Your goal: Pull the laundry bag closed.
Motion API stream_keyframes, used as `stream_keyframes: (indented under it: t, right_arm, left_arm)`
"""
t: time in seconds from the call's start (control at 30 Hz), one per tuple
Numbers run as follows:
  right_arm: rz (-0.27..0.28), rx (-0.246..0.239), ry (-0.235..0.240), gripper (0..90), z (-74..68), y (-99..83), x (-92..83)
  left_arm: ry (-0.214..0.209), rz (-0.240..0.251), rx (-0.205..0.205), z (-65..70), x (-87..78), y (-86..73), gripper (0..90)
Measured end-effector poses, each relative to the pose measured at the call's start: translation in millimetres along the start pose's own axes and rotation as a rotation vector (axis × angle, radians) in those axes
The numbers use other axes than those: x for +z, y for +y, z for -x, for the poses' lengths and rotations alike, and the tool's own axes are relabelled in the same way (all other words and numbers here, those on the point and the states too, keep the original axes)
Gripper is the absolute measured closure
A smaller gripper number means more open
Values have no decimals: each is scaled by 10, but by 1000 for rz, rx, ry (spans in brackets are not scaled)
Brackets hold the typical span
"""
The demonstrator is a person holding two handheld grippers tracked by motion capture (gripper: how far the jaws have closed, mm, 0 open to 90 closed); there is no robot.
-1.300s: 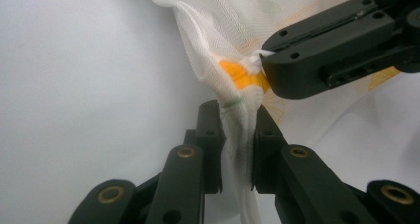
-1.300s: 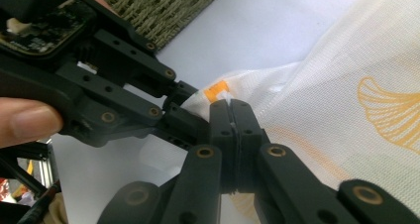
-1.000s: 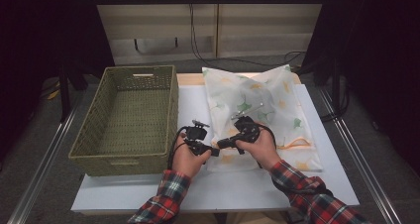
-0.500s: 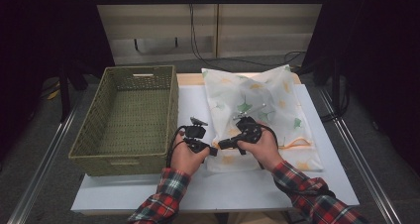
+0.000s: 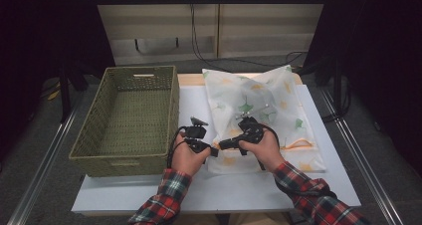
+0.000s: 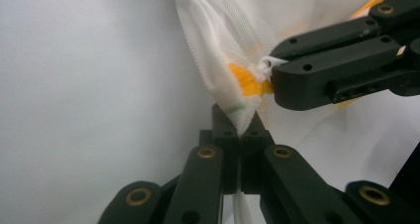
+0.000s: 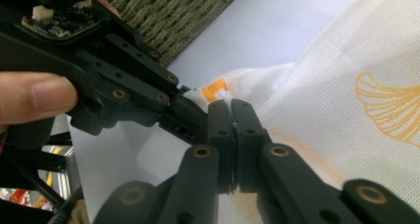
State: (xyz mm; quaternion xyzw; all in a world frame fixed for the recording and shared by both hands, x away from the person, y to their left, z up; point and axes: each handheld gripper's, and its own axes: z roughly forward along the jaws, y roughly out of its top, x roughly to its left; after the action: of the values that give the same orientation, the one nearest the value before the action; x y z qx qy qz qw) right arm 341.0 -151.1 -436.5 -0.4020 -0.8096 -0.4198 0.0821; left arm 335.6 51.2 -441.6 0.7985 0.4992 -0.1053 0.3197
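White table, two things on it.
The table [image 5: 259,187] carries a woven basket [image 5: 130,116] on its left side and a white mesh bag [image 5: 263,110] with leaf prints lying flat just beside it.

Both forearms are reaching in from below, the left tool [image 5: 215,151] and right tool [image 5: 222,145] meeting tip to tip, jaws of both pinching shut.
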Motion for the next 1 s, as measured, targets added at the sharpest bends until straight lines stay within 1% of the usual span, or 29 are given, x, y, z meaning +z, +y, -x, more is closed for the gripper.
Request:
stream_keyframes:
  t: [0.03, 0.07, 0.1, 0.13, 0.2, 0.23, 0.3, 0.37, 0.47, 0.53, 0.57, 0.6, 0.63, 0.67, 0.73, 0.77, 0.83, 0.87, 0.9, 0.93, 0.97, 1.0]
  right_arm:
    - [0, -7, -2, 871, 0, 1, 5]
    - [-3, -6, -2, 859, -2, 3, 11]
    - [0, -9, -3, 861, -4, 1, 14]
    - [0, -9, -2, 858, -6, 1, 17]
    - [2, -5, -2, 825, -6, 4, 16]
    - [6, 3, -3, 796, -7, 7, 13]
    - [6, 12, -7, 796, -5, 10, 6]
    - [12, 19, 0, 781, 4, 12, -2]
    - [12, 22, -1, 793, 0, 13, -1]
    - [7, 12, 7, 796, -16, 16, 6]
    - [8, 8, 3, 799, -27, 14, 11]
    - [0, -8, -5, 798, -38, 18, 15]
    - [3, -8, -2, 819, -44, 21, 23]
    - [-1, -9, 1, 828, -47, 21, 30]
    - [-9, -22, -12, 842, -46, 19, 41]
    - [-8, -18, -10, 843, -42, 13, 47]
    - [-10, -21, -11, 846, -28, 10, 56]
    - [-14, -22, -17, 847, -27, 9, 58]
    - [-18, -24, -16, 847, -28, 9, 58]
    - [-22, -26, -21, 849, -31, 8, 58]
    - [-24, -28, -24, 849, -29, 8, 56]
    - [-24, -25, -14, 848, -20, 6, 55]
  left_arm:
    - [8, -8, 24, -9, -8, 1, 891]
    - [5, -5, 18, -10, -10, 2, 891]
    - [3, -10, 25, -15, -16, 4, 891]
    - [-2, -4, 17, -11, -18, 1, 891]
    - [4, -2, 23, -10, -15, 0, 891]
    - [3, -1, 23, -9, -14, 0, 891]
    - [3, -1, 23, -11, -16, -1, 891]
    - [1, 3, 17, -9, -17, -3, 891]
    - [7, -2, 21, -14, -14, -3, 891]
    - [6, 1, 13, -17, -4, -5, 891]
    - [4, 4, 13, -17, -1, -7, 891]
    - [1, 2, 17, -13, 1, -6, 891]
    - [1, -10, 26, -17, -6, -3, 891]
    - [2, -10, 30, -18, -8, -2, 891]
    - [-3, -3, 16, -8, -1, -7, 891]
    - [-4, 0, 13, -6, -1, -9, 891]
    - [-2, -1, 14, -6, 2, -9, 891]
    - [-2, -9, 24, -16, -2, -8, 891]
    - [-2, 0, 11, -14, 7, -11, 891]
    - [-1, -10, 21, -29, 1, -11, 891]
    - [1, -1, 11, -31, 2, -14, 891]
    - [4, -1, 12, -38, -4, -14, 891]
